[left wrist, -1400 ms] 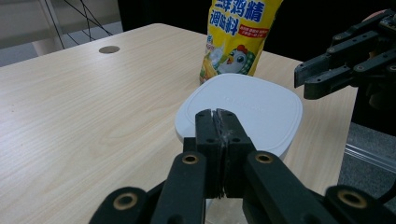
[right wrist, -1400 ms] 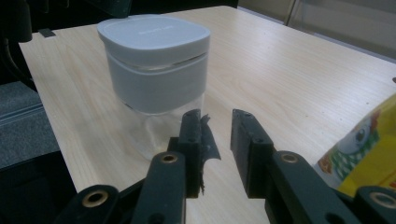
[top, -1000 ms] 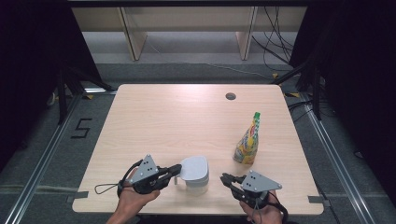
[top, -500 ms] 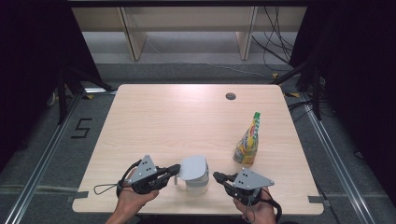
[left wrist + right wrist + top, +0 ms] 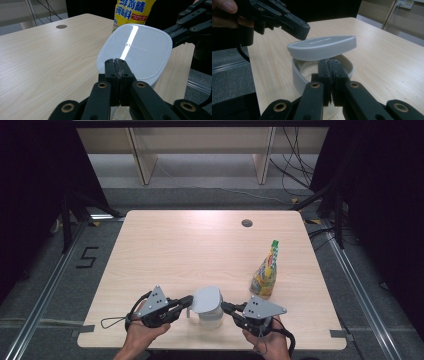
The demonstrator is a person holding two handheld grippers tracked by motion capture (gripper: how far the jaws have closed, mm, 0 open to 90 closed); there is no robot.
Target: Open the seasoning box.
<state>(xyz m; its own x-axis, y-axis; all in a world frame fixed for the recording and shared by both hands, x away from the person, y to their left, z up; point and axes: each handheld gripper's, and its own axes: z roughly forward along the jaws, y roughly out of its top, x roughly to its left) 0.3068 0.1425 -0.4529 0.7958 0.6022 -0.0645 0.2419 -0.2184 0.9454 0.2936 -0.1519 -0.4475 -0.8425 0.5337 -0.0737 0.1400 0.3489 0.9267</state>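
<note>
Table (image 5: 165, 250): lid (image 5: 322, 47) tilted above container (image 5: 298, 75), left gripper (image 5: 116, 72) pinching.

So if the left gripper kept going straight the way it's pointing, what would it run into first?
It is already there: the left gripper has its jaws shut on the rim of the white rounded-square plastic lid. Beyond the lid, probably the right gripper, though depth is unclear.

Lid (image 5: 207, 299) above container (image 5: 298, 75), bottle (image 5: 265, 272) right.

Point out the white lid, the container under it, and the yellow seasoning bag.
white lid (image 5: 322, 47), right gripper view, front edge.
container (image 5: 297, 75), right gripper view, outer wall.
yellow seasoning bag (image 5: 265, 275), high view, middle of its body.
</note>
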